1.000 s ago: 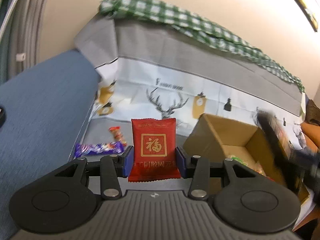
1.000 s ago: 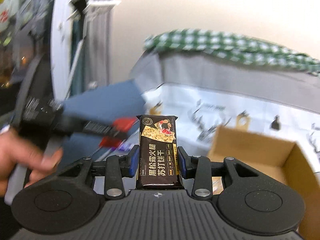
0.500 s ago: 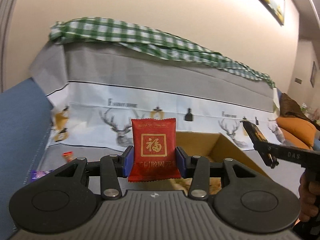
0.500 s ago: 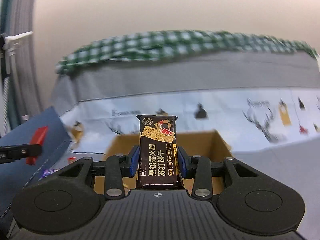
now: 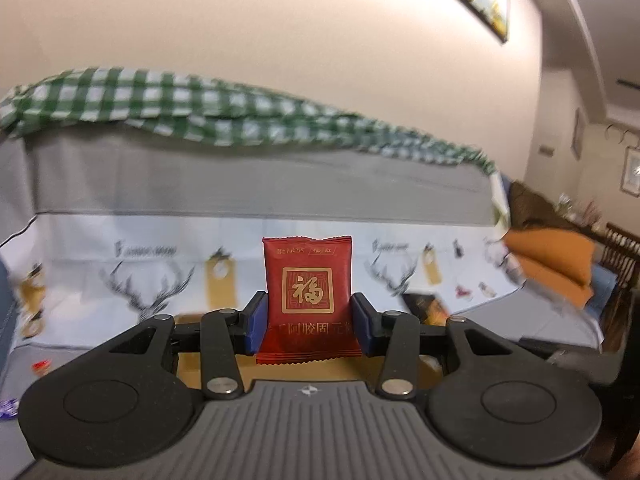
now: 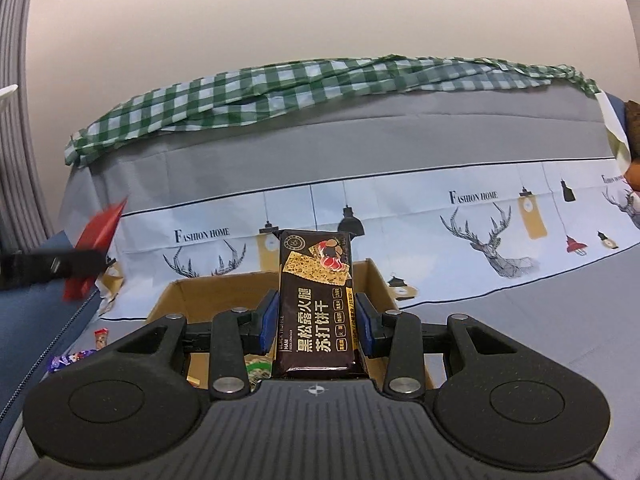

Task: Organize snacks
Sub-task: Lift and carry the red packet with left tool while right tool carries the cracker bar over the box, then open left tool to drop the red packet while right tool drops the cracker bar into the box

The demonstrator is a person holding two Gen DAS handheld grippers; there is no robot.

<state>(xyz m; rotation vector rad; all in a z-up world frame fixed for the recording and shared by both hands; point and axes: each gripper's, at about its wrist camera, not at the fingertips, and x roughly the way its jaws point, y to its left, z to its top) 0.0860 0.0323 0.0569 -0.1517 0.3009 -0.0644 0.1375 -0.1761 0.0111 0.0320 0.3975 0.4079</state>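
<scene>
Left gripper [image 5: 308, 322] clamps an upright red packet [image 5: 307, 296] between its blue pads, while the right gripper [image 6: 316, 322] pinches a dark cracker bar [image 6: 316, 304], also upright. Directly beyond and below the right gripper sits an open cardboard box [image 6: 192, 292] holding other snacks, on a grey cloth [image 6: 540, 320] printed with deer and lamps. Two small wrapped sweets [image 6: 100, 338] lie on the cloth left of the box. Behind it, a green checked cloth [image 6: 280, 84] drapes the covered backrest below a plain beige wall [image 6: 320, 12]. Far right of the left gripper, an orange cushion [image 5: 556, 256] shows, blurred.
</scene>
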